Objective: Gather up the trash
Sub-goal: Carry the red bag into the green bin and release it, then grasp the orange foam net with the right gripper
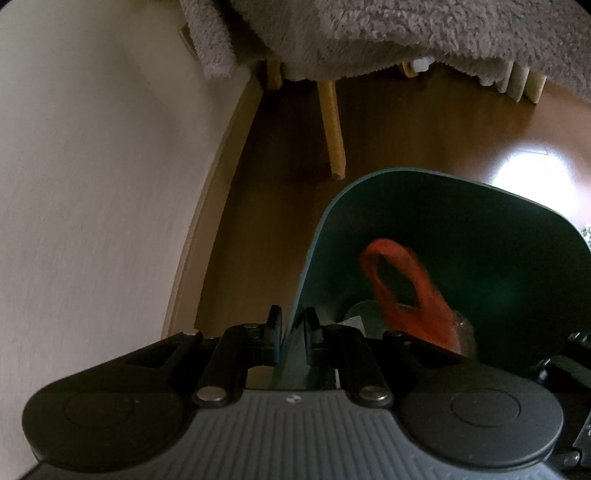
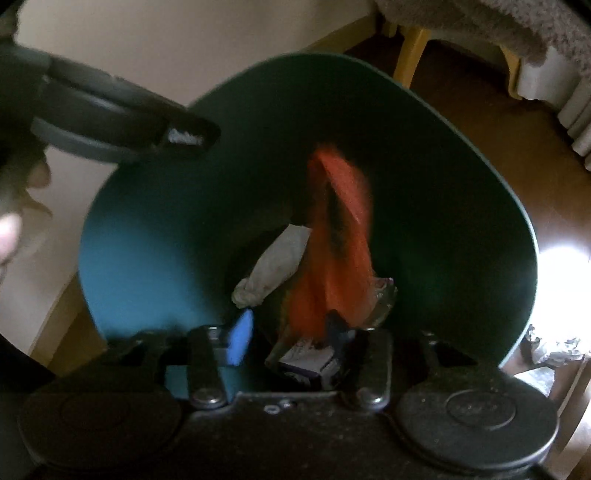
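A dark green trash bin stands on the wooden floor. My left gripper is shut on the bin's near rim. It shows as a dark body at upper left in the right wrist view. My right gripper is over the bin, its blue pads spread apart. An orange wrapper with clear plastic is blurred just beyond the fingers, inside the bin; it also shows in the left wrist view. A crumpled white tissue lies in the bin.
A white wall with baseboard runs on the left. A chair with wooden legs and a grey fleece cover stands behind the bin. Crumpled foil lies on the floor to the right.
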